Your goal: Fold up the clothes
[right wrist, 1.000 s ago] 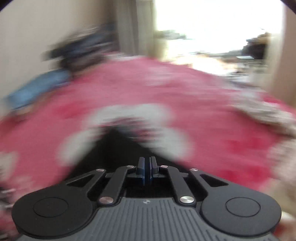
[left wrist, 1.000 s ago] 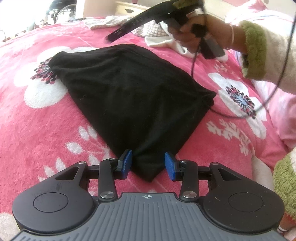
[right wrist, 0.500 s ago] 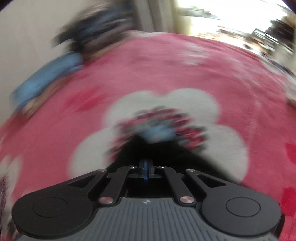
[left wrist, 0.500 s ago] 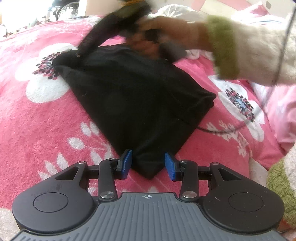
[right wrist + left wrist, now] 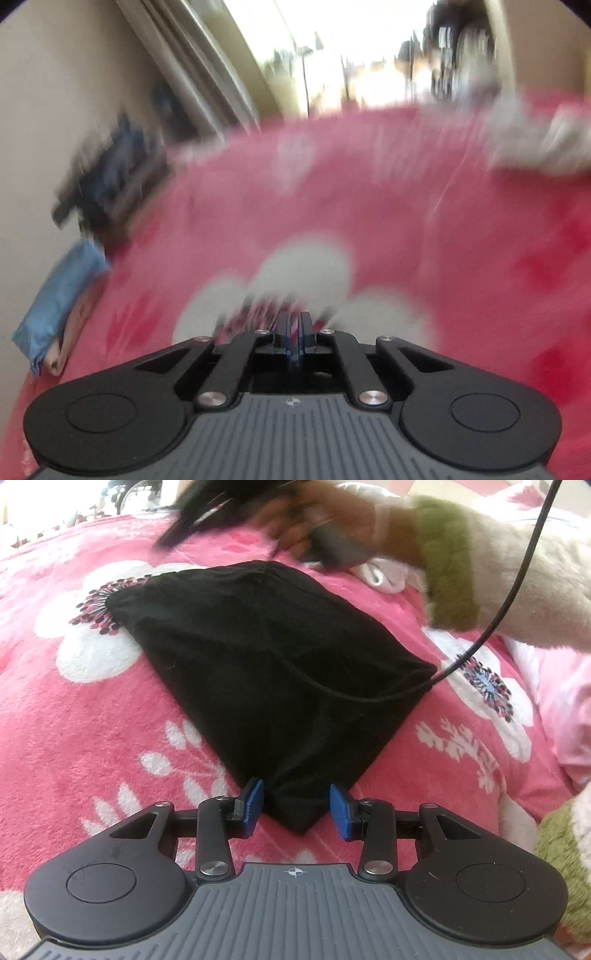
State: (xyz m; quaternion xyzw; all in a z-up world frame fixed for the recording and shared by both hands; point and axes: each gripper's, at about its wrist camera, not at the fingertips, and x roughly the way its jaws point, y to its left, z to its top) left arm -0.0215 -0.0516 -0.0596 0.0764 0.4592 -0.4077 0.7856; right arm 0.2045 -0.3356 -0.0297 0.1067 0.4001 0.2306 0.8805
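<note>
Left wrist view shows a black garment (image 5: 273,672) lying flat on a pink floral blanket (image 5: 92,720), folded into a roughly four-cornered packet with its near corner pointing at the camera. The left gripper (image 5: 295,806) has its blue pads spread wide, one on each side of that near corner, and grips nothing. Beyond the far edge, the right gripper (image 5: 207,513) shows only as a dark blur in the person's hand (image 5: 314,520), above the blanket and clear of the cloth; its black cable (image 5: 513,590) trails across the garment's right corner.

Right wrist view is smeared by motion; the right gripper's pads (image 5: 294,332) stand nearly together with only a slit between them, and nothing is held.

By my judgement the packet would fit either a pause between folds or a finished fold, and the pictures do not settle which. Any further fold would call for pinching two corners through all the layers at once.

The fabric looks soft, matte and slightly rumpled, with a seam ridge running across its middle.
</note>
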